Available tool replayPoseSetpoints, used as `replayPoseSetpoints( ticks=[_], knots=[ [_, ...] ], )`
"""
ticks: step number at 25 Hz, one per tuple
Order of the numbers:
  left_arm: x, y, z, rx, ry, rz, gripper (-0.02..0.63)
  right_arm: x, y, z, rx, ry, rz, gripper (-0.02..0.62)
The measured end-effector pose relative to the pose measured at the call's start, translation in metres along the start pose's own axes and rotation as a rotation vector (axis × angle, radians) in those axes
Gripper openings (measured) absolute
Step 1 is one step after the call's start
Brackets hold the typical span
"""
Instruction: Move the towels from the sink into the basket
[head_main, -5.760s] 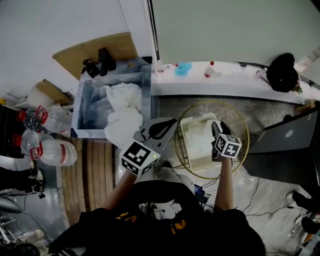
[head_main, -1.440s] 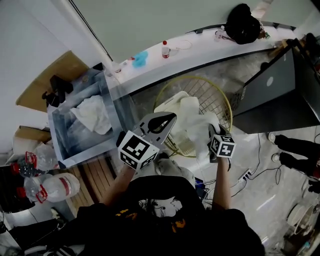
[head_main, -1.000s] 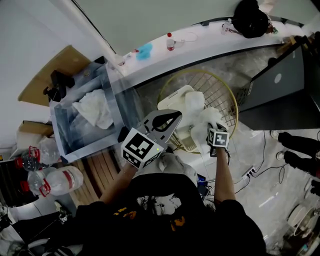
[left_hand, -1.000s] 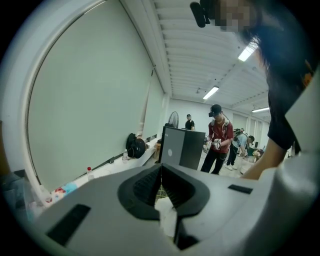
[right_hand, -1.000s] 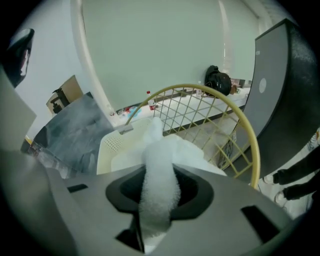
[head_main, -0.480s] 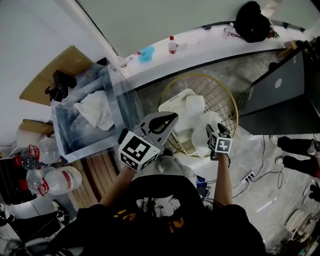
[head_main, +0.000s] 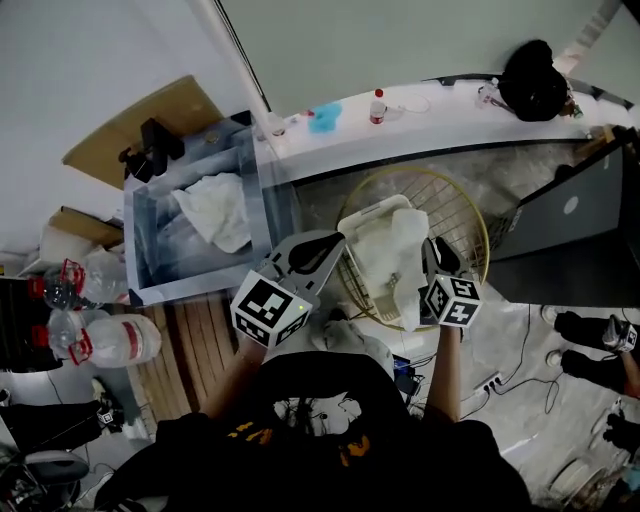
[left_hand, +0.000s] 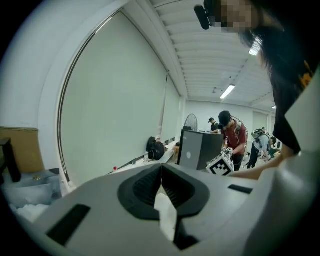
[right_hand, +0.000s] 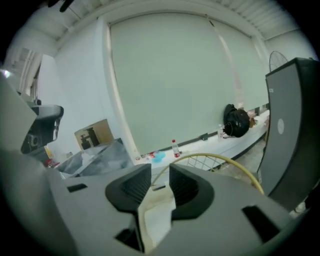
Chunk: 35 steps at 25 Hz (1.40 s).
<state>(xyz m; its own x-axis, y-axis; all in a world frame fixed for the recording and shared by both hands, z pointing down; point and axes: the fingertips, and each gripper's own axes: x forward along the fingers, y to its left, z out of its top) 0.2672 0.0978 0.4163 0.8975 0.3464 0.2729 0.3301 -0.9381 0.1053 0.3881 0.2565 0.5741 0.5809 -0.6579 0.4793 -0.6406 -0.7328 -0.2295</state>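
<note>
Jaws of the left gripper (head_main: 328, 245) were pressed together on nothing, and that gripper was held near the corner of the sink (head_main: 146, 240) closest to it. Ahead of it and off to its left, a white towel (head_main: 218, 208) was seen lying in the sink. The towel was heaped toward the wall on that gripper's side, with its long axis running roughly from the sink's far end to its near end.

The right gripper (head_main: 433, 252) was held on the other side, over the basket (right_hand: 226, 160). Its jaws had just been closing and stood slightly apart, with nothing pinched. Pale towels (head_main: 385, 250) were visible through the gap, lying in the basket below.

The left gripper was judged the nearer to the sink towel. A reach ahead and leftward, with its jaws spread first, was thought to be called for.
</note>
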Motion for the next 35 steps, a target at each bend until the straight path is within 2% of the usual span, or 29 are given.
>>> replayPoseSetpoints(
  ticks=[8, 18, 25, 31, 35],
  knots=[
    [-0.056, 0.045, -0.005, -0.03, -0.037, 0.136, 0.008, 0.019, 0.104, 0.058, -0.086, -0.104, 0.191, 0.092],
    [-0.145, 0.126, -0.022, -0.059, -0.059, 0.203, 0.008, 0.06, 0.266, 0.078, -0.187, -0.118, 0.358, 0.092],
    [-0.21, 0.191, -0.04, -0.05, -0.06, 0.234, 0.008, 0.099, 0.384, 0.064, -0.238, -0.069, 0.473, 0.136],
    [-0.256, 0.23, -0.053, -0.081, -0.079, 0.262, 0.008, 0.134, 0.468, 0.031, -0.327, 0.036, 0.557, 0.204],
    [-0.283, 0.252, -0.062, -0.099, -0.089, 0.285, 0.008, 0.164, 0.508, 0.003, -0.397, 0.125, 0.575, 0.27]
  ],
)
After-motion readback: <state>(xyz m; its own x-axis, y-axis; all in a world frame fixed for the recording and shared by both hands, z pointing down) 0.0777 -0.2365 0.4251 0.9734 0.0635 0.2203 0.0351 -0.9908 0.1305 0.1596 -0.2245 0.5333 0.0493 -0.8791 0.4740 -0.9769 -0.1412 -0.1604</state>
